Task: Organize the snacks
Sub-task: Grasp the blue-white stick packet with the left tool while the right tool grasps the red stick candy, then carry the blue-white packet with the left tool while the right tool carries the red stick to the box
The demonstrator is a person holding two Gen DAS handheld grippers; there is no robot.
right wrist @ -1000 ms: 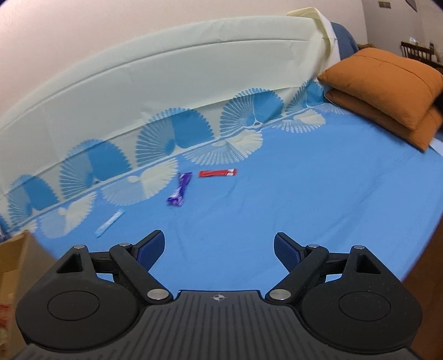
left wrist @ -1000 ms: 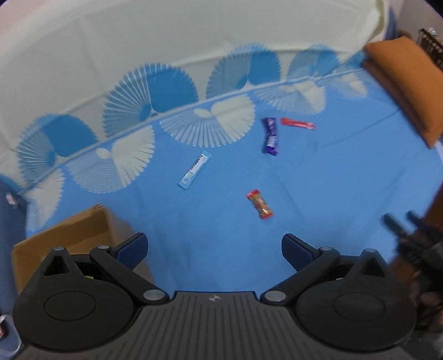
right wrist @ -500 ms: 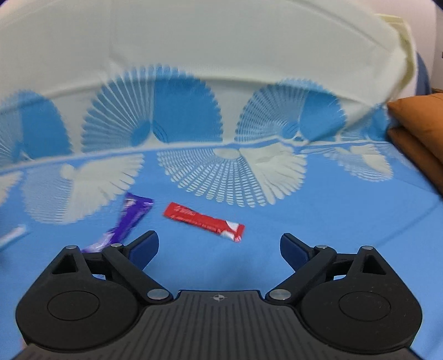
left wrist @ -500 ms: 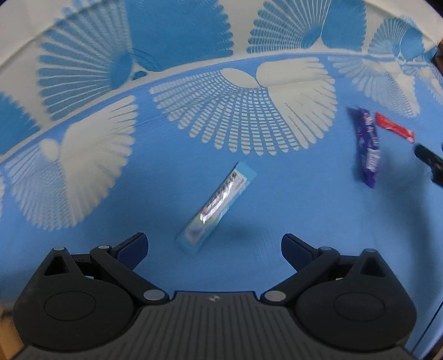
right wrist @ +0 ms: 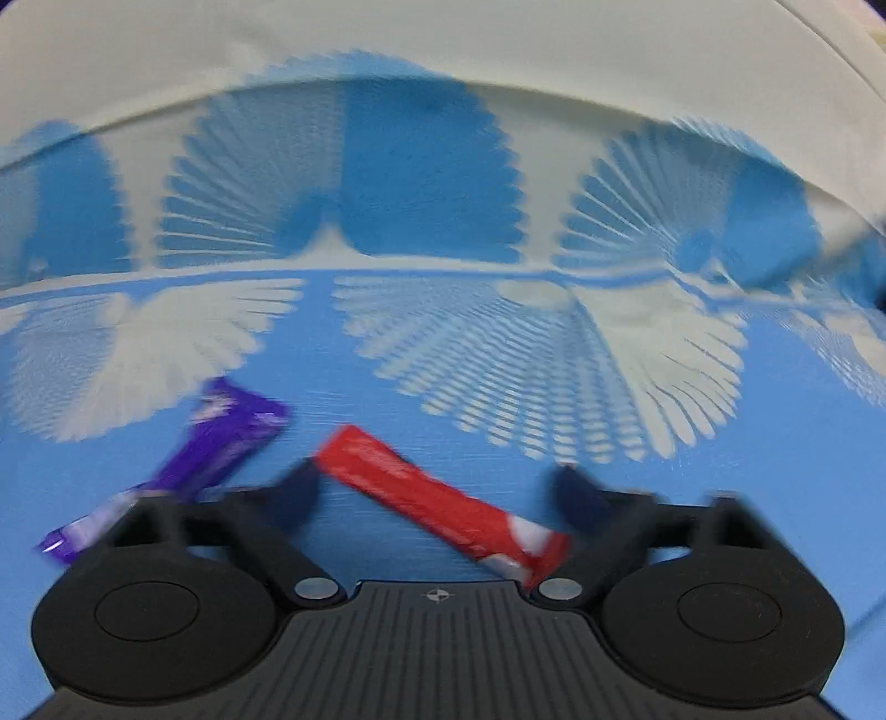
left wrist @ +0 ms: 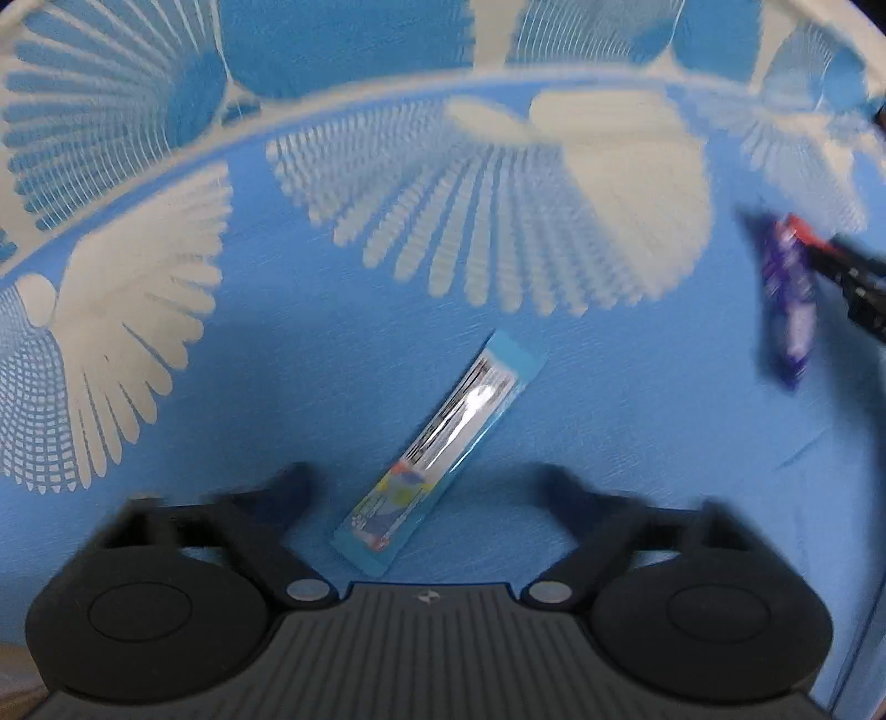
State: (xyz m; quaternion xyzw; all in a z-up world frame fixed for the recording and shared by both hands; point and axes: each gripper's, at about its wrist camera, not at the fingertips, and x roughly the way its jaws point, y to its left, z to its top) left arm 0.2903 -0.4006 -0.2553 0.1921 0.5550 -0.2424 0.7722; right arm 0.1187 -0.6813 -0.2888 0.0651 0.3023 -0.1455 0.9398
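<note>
A light blue snack stick (left wrist: 443, 443) lies slanted on the blue bedsheet (left wrist: 637, 443). Its lower end sits between the fingers of my left gripper (left wrist: 426, 487), whose jaws are closing and blurred, with the pads still clear of it. In the right wrist view a red snack bar (right wrist: 432, 498) lies crosswise between the fingers of my right gripper (right wrist: 437, 487). Those jaws are closing too, and no pad is seen pressing on it. A purple wrapper (right wrist: 221, 448) lies just left of them. From the left wrist view, the purple wrapper (left wrist: 786, 299) and the right gripper's dark tips (left wrist: 853, 282) show at the right edge.
The sheet carries white and blue fan patterns (right wrist: 526, 354). A cream cover (right wrist: 443, 44) rises behind them. A tan sliver (left wrist: 14, 687) shows in the bottom left corner of the left wrist view.
Both grippers have come down close to the sheet. The left one now straddles the light blue stick and the right one the red bar. Both sets of fingers have begun to move inward.
</note>
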